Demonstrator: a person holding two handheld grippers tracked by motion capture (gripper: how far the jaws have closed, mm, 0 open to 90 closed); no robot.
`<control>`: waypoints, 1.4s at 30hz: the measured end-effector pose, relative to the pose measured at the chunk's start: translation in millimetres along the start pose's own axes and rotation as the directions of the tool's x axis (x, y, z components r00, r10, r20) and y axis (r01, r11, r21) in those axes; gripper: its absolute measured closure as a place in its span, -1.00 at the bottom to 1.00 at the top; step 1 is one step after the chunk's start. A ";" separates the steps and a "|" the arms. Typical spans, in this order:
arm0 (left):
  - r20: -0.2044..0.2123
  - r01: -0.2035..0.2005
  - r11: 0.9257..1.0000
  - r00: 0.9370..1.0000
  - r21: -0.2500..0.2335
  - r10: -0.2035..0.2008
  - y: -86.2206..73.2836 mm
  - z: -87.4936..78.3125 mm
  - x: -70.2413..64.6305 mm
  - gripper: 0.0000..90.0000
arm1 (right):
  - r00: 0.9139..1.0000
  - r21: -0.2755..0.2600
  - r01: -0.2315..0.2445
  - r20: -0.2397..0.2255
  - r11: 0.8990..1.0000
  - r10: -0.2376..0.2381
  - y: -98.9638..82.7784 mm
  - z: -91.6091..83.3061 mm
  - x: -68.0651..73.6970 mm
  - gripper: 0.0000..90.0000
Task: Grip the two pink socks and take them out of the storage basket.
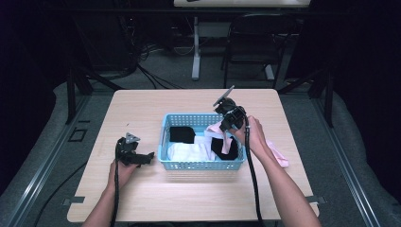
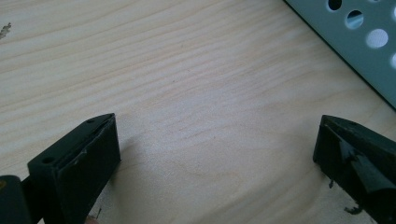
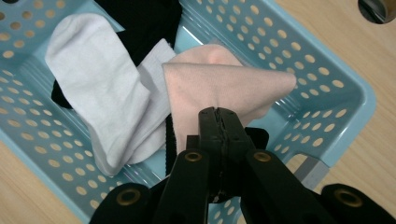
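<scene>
A light blue perforated basket (image 1: 201,165) stands mid-table holding white socks (image 1: 187,151) and black socks (image 1: 182,134). My right gripper (image 1: 223,130) hangs over the basket's right half, shut on a pink sock (image 1: 215,128) that dangles from it. In the right gripper view the closed jaws (image 3: 219,114) pinch the folded pink sock (image 3: 224,84) above the basket (image 3: 336,93), with a white sock (image 3: 98,93) and a black sock (image 3: 140,18) below. My left gripper (image 1: 149,157) rests on the table just left of the basket, open (image 2: 217,135) with bare wood between its jaws.
Another pink sock (image 1: 279,155) lies on the table to the right of the basket, partly behind the right hand. The basket's corner (image 2: 355,42) sits close ahead of the left gripper. A chair (image 1: 255,42) and table legs stand beyond the far edge.
</scene>
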State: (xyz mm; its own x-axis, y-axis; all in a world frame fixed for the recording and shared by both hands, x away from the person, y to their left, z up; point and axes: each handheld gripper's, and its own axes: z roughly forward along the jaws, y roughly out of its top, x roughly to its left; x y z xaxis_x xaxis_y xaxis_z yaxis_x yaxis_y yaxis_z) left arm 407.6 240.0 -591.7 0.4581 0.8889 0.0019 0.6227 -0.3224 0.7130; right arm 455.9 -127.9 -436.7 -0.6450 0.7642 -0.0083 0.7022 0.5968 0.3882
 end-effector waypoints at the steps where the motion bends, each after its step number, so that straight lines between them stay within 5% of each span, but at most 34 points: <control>1: 0.000 0.000 1.000 1.000 0.000 0.000 0.0 0.0 0.0 -0.99 | 1.000 -0.003 0.000 0.004 1.000 0.000 0.6 -2.7 0.4 1.00; 25: 0.001 0.000 1.000 1.000 0.002 0.000 1.0 0.9 0.1 -0.99 | 1.000 -0.062 0.004 0.013 0.998 -0.004 4.0 -55.5 -4.8 1.00; 42: 0.001 -0.003 1.000 1.000 0.003 0.003 1.5 1.4 0.3 -0.99 | 0.997 -0.120 -0.036 0.068 0.992 0.045 -13.3 -111.3 -31.2 1.00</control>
State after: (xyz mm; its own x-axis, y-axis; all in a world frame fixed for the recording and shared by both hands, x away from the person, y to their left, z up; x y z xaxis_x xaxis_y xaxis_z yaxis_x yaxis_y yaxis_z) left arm 409.6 239.3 -591.6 0.4602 0.8878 0.0034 0.6233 -0.3259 0.7109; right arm 433.0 -186.9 -339.1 -0.5907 0.8051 -0.0538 0.6840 0.5350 0.4959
